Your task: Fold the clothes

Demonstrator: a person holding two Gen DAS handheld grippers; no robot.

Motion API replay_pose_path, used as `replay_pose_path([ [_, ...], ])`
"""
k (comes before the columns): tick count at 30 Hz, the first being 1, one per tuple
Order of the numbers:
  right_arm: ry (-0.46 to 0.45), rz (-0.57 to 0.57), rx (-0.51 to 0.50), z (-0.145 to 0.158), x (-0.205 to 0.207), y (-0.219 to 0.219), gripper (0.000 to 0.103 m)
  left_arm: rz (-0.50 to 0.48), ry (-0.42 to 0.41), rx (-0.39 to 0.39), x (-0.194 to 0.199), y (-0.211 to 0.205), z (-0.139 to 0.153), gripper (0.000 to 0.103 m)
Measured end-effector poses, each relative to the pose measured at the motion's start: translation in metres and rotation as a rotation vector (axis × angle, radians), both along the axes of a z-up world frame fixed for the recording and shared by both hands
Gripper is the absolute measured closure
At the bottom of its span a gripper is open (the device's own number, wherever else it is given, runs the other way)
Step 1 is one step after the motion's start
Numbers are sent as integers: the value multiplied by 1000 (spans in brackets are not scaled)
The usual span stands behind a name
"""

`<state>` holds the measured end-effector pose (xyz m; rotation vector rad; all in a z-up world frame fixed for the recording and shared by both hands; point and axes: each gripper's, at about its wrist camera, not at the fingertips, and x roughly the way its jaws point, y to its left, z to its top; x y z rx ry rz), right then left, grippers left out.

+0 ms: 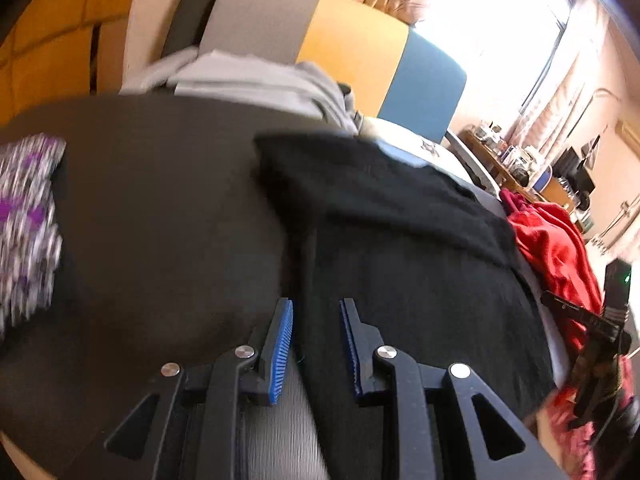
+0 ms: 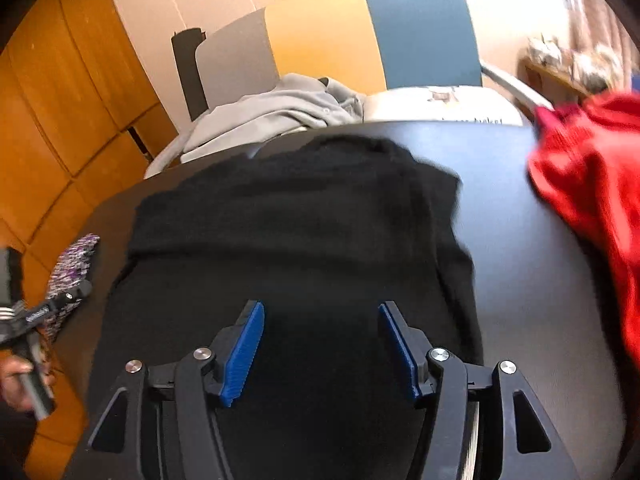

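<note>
Right up close, the left claw (image 1: 316, 316) sits with its blue pads (image 1: 281, 350) parted, nothing caught between them. It hangs over the left edge of the black garment (image 1: 400, 248), one pad over the dark surface (image 1: 160, 208) and the other over the cloth. Whether the tips touch the fabric, I can't tell.

Over to the right wrist view: the right claw (image 2: 321, 316) is spread wider, jaws released and gripping nothing, and the black garment (image 2: 296, 232) fills the whole gap between and beyond its fingers. The garment lies flat on the dark surface (image 2: 532, 264), running away from the claw, with a layer of it doubled over across the far part.

At the left edge of that view, the left claw's body (image 2: 44, 312) shows, with a hand (image 2: 18, 380) on its handle.

A little farther out, a purple-and-white patterned cloth (image 1: 28, 224) rests on the surface well left of the garment, and a red garment (image 2: 592, 176) is bunched at the right side, just beside the black one in the left wrist view.

Past the far edge of the surface lies a grey garment (image 2: 276, 112) with a white item (image 2: 436, 108) beside it, and behind them stand grey, yellow and blue panels (image 2: 324, 36). Farthest back, a bright window (image 1: 500, 20) with curtains and a cluttered shelf (image 1: 520, 164).
</note>
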<state>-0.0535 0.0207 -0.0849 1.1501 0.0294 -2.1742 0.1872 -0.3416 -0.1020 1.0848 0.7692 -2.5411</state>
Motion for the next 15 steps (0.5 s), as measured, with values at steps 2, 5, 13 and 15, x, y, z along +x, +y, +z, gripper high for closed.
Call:
replay_pose_path([
  [2,-30,-23,-31,-1,15,24,42,10,2,36,20,5,-7,79],
  [5,-105,-119,-91,-16,29,81,42,20,3,104,43,15,-20,78],
  [13,-206,-154,-199,-41,54,130,41,-29,25,210,63,50,-38,75],
  [15,-194,-131,-190,-41,56,125,41,-43,29,212,61,56,-39,74],
])
